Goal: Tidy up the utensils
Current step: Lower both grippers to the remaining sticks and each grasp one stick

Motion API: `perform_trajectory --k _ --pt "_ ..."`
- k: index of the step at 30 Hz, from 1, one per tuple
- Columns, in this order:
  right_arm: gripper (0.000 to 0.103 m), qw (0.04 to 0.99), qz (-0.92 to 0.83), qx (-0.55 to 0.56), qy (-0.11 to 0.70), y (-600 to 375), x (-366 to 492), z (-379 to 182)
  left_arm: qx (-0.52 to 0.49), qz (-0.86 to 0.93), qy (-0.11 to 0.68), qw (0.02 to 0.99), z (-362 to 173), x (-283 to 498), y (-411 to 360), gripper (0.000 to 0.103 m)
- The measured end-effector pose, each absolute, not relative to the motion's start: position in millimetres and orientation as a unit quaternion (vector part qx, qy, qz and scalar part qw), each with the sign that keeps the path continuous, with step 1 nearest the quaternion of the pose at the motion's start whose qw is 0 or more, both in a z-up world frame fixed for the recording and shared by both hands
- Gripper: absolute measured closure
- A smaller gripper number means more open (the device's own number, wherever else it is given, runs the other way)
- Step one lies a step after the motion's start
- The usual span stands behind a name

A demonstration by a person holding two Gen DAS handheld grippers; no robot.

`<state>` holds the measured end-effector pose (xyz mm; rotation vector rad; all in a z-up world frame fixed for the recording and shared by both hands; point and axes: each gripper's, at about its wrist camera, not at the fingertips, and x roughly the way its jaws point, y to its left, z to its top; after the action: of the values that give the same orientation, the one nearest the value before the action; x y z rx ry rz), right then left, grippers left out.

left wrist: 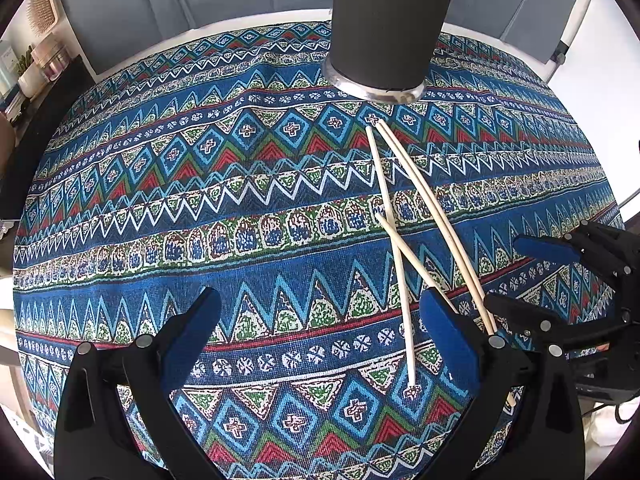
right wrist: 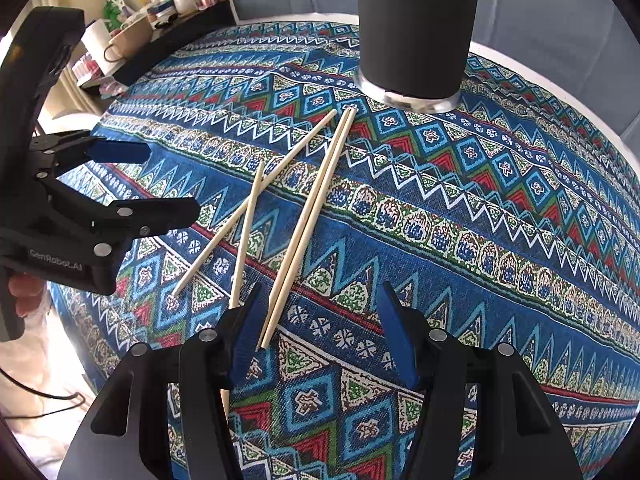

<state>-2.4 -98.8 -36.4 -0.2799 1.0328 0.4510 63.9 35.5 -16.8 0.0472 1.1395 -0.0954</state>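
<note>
A woven cloth (left wrist: 280, 216) in blue, red, green and white bands of zigzags and diamonds covers the round tabletop (right wrist: 520, 60), whose pale rim shows at the far edge. On it lie four slim, pale wooden chopsticks (left wrist: 390, 216), smooth and round in section. Two lie side by side as a pair (right wrist: 316, 208); the other two cross each other to their left in the right wrist view. Their long axes run from near the tongs toward a tall matte black tumbler (left wrist: 390, 20) with a bare metal base, which stands upright on the cloth just beyond their far tips. The left tongs (left wrist: 320, 332), black plastic with blue pads, are spread wide above the cloth, holding nothing. The right tongs (right wrist: 320, 328) are likewise spread apart, the near ends of the pair lying between their fingers.
</note>
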Motion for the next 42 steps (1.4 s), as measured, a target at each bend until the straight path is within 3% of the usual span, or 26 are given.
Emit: perform_trajectory --k 16,22,25,29,30,33,34,35,42 --pt "0.051 0.829 0.179 -0.168 0.503 -84 11 -43 0.089 -0.031 0.56 0.823 -36 70 10 0.006" --pt "0.052 0.828 0.182 -0.17 0.503 -86 18 -42 0.068 -0.037 0.562 0.823 -41 75 16 0.005" --pt "0.069 0.831 0.183 -0.166 0.498 -93 18 -40 0.051 -0.057 0.56 0.825 -41 74 26 0.016" --pt "0.095 0.836 0.184 -0.162 0.491 -110 20 -38 0.054 -0.066 0.545 0.834 -35 70 36 0.047" --pt "0.097 0.837 0.184 -0.161 0.489 -114 21 -38 0.056 -0.068 0.543 0.835 -34 69 37 0.051" --pt "0.098 0.84 0.19 -0.152 0.485 -125 20 -38 0.064 -0.071 0.531 0.842 -32 63 42 0.077" --pt "0.098 0.84 0.193 -0.147 0.485 -129 21 -37 0.07 -0.069 0.529 0.843 -31 61 43 0.093" --pt "0.098 0.842 0.195 -0.138 0.485 -133 21 -37 0.075 -0.064 0.528 0.843 -31 59 45 0.098" --pt "0.098 0.848 0.206 -0.079 0.482 -162 22 -35 0.04 -0.046 0.528 0.847 -30 59 70 0.098"
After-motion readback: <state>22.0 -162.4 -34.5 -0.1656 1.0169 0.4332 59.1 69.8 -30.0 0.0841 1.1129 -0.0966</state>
